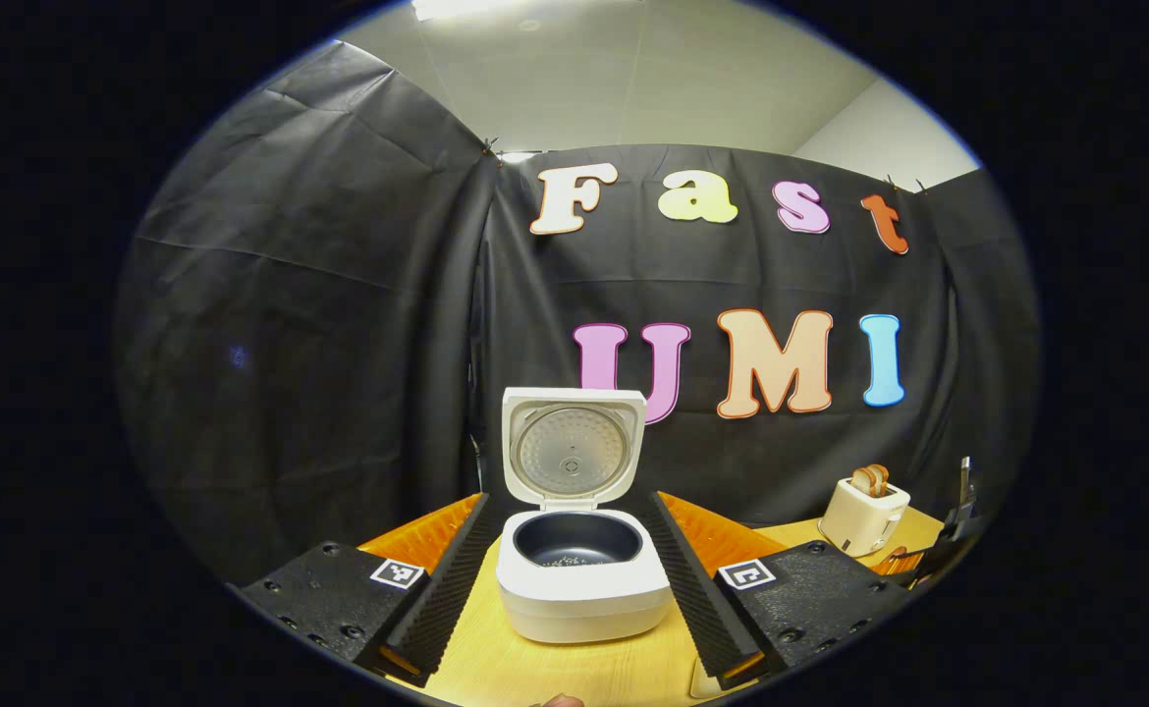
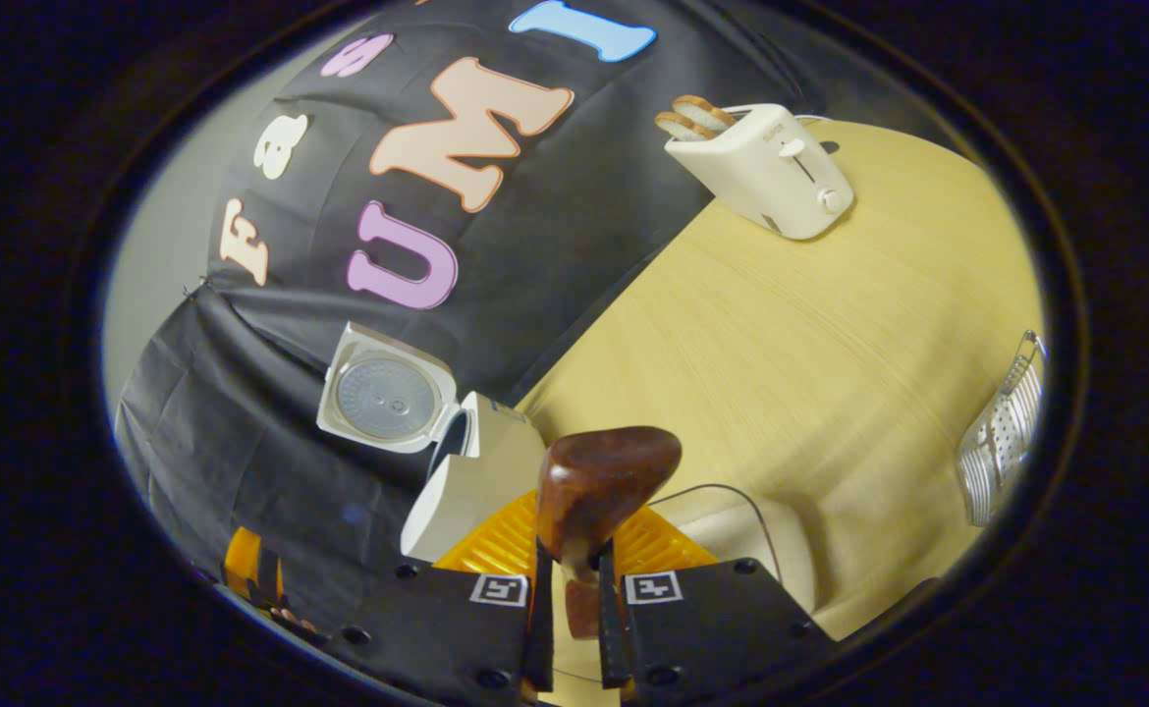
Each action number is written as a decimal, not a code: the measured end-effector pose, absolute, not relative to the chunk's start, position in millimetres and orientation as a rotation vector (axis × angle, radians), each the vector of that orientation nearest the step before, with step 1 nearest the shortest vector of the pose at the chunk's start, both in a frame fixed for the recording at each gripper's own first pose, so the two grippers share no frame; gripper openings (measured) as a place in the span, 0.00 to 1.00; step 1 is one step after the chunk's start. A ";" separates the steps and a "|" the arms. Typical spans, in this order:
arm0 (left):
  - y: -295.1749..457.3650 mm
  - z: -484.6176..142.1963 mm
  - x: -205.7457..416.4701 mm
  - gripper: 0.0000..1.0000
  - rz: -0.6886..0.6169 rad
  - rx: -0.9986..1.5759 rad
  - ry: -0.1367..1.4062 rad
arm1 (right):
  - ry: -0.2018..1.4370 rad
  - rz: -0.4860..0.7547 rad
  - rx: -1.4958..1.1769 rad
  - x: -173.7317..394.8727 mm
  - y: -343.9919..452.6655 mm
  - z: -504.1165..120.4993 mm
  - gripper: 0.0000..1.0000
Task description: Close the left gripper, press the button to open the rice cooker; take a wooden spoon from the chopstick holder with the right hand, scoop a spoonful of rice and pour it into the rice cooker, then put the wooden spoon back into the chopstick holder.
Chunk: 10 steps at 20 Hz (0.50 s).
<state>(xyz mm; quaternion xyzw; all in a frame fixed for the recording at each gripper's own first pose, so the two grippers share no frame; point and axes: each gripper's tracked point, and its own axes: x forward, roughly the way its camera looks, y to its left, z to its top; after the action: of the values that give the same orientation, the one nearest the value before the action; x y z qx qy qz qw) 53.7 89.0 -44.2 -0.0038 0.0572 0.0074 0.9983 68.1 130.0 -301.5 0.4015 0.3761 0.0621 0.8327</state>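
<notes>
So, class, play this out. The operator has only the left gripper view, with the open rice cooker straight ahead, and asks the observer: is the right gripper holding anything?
Observer: Yes. The right gripper is shut on the handle of the wooden spoon.
Operator: Is there rice in the spoon?
Observer: None on the side that shows. The spoon's bowl sticks out past the fingertips, and its visible face is bare brown wood.
Operator: Where can the spoon go back?
Observer: A perforated metal holder stands at the edge of the table, off to the side of the right gripper. It is likely the chopstick holder.
</notes>
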 end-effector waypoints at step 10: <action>105.5 -41.0 49.6 0.90 0.042 -0.022 0.102 | 0.745 0.232 0.995 106.3 175.0 -234.2 0.23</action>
<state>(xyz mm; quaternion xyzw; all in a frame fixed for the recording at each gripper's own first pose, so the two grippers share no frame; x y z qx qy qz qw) 49.6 105.5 -41.0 -0.0108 0.0508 0.0209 0.9984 106.3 175.0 -234.2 0.4648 0.3481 0.1083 0.8069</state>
